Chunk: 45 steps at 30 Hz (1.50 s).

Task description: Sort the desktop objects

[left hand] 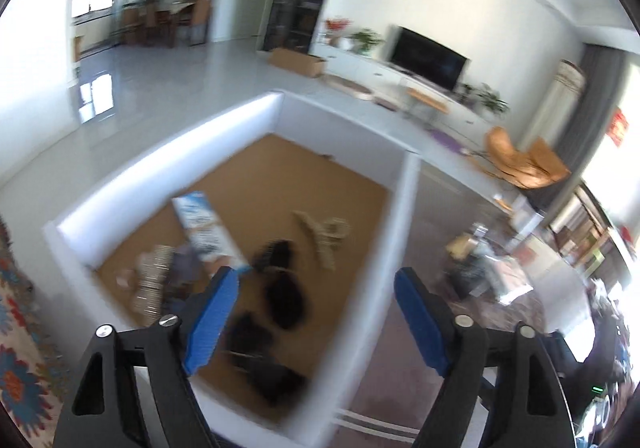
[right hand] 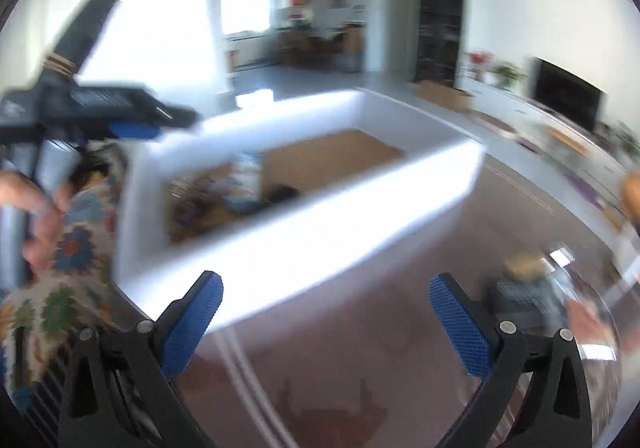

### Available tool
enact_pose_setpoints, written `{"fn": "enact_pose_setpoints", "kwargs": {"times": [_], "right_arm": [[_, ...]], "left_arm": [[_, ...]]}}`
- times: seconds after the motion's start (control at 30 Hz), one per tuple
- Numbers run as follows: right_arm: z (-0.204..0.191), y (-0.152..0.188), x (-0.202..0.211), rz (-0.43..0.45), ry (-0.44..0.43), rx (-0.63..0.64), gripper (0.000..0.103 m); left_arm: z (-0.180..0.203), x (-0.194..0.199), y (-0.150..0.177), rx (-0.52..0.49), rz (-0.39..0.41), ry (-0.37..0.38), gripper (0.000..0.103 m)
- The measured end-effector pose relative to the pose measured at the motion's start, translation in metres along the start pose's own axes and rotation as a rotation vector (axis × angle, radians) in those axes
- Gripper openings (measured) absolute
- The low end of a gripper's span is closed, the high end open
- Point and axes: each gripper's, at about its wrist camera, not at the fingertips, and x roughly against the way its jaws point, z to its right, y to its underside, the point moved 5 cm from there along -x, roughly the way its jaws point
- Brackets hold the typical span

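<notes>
A bright living room with a pale glossy floor (left hand: 168, 87) is surrounding a brownish, reflective worktop (right hand: 360, 348), and both views are smeared by motion blur. Nearest the left wrist camera, the left tool (left hand: 316, 304) is hanging over a white-walled box (left hand: 400, 232) with its blue pads (left hand: 212, 324) standing well apart and nothing between them. Directly below it, on the box's cork-brown bottom, several dark, blurry objects (left hand: 280, 296) are lying; what they are cannot be told. Just beyond them a pale wooden piece (left hand: 320, 236) is lying, and to its left a blue-and-white carton (left hand: 204, 228) is resting beside a stack of coin-like discs (left hand: 152, 276). In the right wrist view, the right tool (right hand: 326, 318) is hovering over the bare worktop, just short of the box's near wall (right hand: 320, 228), its jaws spread wide and empty. To its right a blurred heap of small things (right hand: 520, 288) is sitting on the worktop. At the left edge a hand (right hand: 36, 215) is gripping the other tool's handle above a flower-patterned cloth (right hand: 72, 256). Farther back, a dark television (left hand: 428, 61) is standing on a long white cabinet (left hand: 360, 67), with an orange chair (left hand: 520, 159) to its right.
</notes>
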Motion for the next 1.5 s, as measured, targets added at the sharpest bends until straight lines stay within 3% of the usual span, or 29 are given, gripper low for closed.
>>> {"fn": "enact_pose_setpoints", "kwargs": {"times": [0.13, 0.2, 0.33, 0.47, 0.57, 0.73, 0.93, 1.13, 1.3, 1.4, 1.5], "right_arm": [[0.093, 0.081, 0.015, -0.125, 0.202, -0.157, 0.103], [0.13, 0.108, 0.027, -0.163, 0.268, -0.228, 0.103], [0.185, 0.141, 0.046, -0.215, 0.384, -0.334, 0.103], [0.196, 0.151, 0.05, -0.219, 0.4, -0.396, 0.103], [0.196, 0.154, 0.046, -0.223, 0.395, -0.409, 0.103], [0.195, 0.157, 0.038, -0.233, 0.357, -0.455, 0.103], [0.19, 0.159, 0.032, -0.246, 0.367, -0.435, 0.103], [0.19, 0.159, 0.032, -0.246, 0.366, -0.434, 0.103], [0.19, 0.159, 0.032, -0.246, 0.366, -0.434, 0.103], [0.19, 0.159, 0.032, -0.246, 0.366, -0.434, 0.103], [0.19, 0.159, 0.033, -0.246, 0.365, -0.434, 0.103]], "left_arm": [[0.088, -0.014, 0.025, -0.124, -0.038, 0.135, 0.094], [0.128, -0.029, 0.046, -0.191, -0.082, 0.181, 0.095], [0.188, -0.078, 0.101, -0.288, -0.185, 0.198, 0.095], [0.226, -0.125, 0.147, -0.331, -0.283, 0.194, 0.095], [0.241, -0.134, 0.166, -0.398, -0.259, 0.16, 0.095], [0.239, -0.138, 0.171, -0.498, -0.222, 0.096, 0.095], [0.211, -0.14, 0.167, -0.436, -0.229, 0.086, 0.095], [0.182, -0.141, 0.154, -0.291, -0.211, 0.064, 0.095], [0.18, -0.139, 0.156, -0.295, -0.202, 0.036, 0.095], [0.184, -0.143, 0.159, -0.327, -0.219, 0.027, 0.103], [0.189, -0.147, 0.16, -0.352, -0.226, 0.004, 0.103]]}}
